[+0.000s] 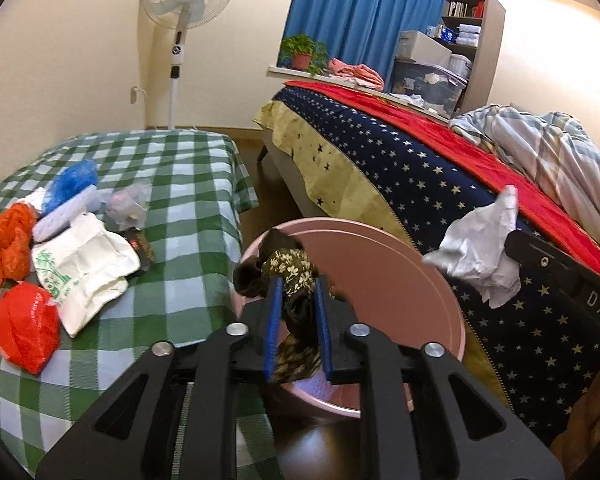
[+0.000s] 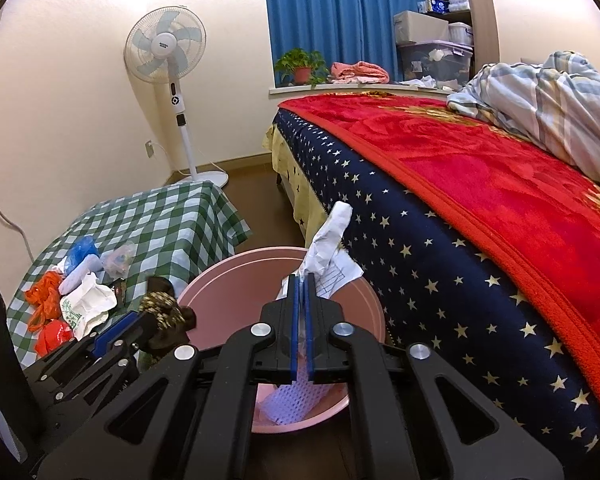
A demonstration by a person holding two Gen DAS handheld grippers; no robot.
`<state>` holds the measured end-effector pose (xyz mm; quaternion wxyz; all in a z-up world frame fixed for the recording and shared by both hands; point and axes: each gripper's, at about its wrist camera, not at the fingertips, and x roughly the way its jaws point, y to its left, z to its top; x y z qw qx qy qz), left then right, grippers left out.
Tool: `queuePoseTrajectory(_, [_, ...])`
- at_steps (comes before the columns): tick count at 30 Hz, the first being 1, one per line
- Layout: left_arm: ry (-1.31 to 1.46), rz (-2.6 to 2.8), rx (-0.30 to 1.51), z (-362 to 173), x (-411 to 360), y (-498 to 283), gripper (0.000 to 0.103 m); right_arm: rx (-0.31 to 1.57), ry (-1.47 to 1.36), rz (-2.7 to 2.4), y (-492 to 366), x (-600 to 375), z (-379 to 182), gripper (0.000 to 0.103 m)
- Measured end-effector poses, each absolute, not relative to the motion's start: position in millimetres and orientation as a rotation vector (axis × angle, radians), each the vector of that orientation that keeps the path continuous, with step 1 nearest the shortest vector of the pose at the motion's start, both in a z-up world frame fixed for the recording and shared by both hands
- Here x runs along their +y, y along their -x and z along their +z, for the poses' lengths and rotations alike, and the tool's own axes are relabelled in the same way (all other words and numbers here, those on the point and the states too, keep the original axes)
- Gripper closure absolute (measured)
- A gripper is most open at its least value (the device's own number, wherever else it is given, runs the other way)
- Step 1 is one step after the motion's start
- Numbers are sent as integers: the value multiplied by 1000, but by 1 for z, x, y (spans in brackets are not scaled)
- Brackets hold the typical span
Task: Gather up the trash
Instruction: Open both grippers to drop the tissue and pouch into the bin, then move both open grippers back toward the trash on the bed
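Observation:
My left gripper [image 1: 298, 284] is shut on a dark floral scrap [image 1: 290, 272] and holds it over the near rim of the pink bin [image 1: 380, 280]. In the right wrist view the same left gripper [image 2: 140, 322] and dark floral scrap [image 2: 164, 308] sit at the bin's left edge. My right gripper [image 2: 302, 280] is shut on a crumpled white paper [image 2: 328, 248] above the pink bin [image 2: 240, 292]. White mesh foam [image 2: 296, 400] lies inside the bin. The white paper [image 1: 476, 248] also shows in the left wrist view.
On the green checked table [image 1: 172, 168] lie an orange bag [image 1: 8, 236], a red bag [image 1: 24, 332], a white printed bag [image 1: 84, 268], a blue bag [image 1: 74, 184] and a clear bag [image 1: 128, 204]. The bed [image 2: 420, 248] borders the bin's right side. A standing fan [image 2: 168, 52] stands at the back.

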<state>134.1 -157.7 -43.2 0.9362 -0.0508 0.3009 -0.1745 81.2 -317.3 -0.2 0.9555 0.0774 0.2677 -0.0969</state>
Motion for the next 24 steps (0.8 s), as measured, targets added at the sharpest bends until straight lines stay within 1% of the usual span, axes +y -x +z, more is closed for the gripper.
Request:
queuePoseTrajectory(2, [101,-353,618,-44,-158,-134,76,548,-163,-199,-81,-319,-1,96])
queuePoseTrajectory(3, [104,-352,618,-44,-157,-133,76,549,-166,-200,-81,-320,-2,95])
queuePoseTrajectory(5, [108,-349,618,-44,-156,-133,76,550,-167,-202,-81,-321,-2,88])
queuePoseTrajectory(6, [108,-348,618,-43,-155,-133,76,550,-167,-203,-81,-321,-2,81])
queuePoseTrajectory(7, [108,-347,617,-43,-155,-132,76,546,-168,-204,-80,-320,-1,77])
queuePoseTrajectory(24, [96,-328,565,-16,-122,-109,76,543,-134,-177,-64,-308,2,77])
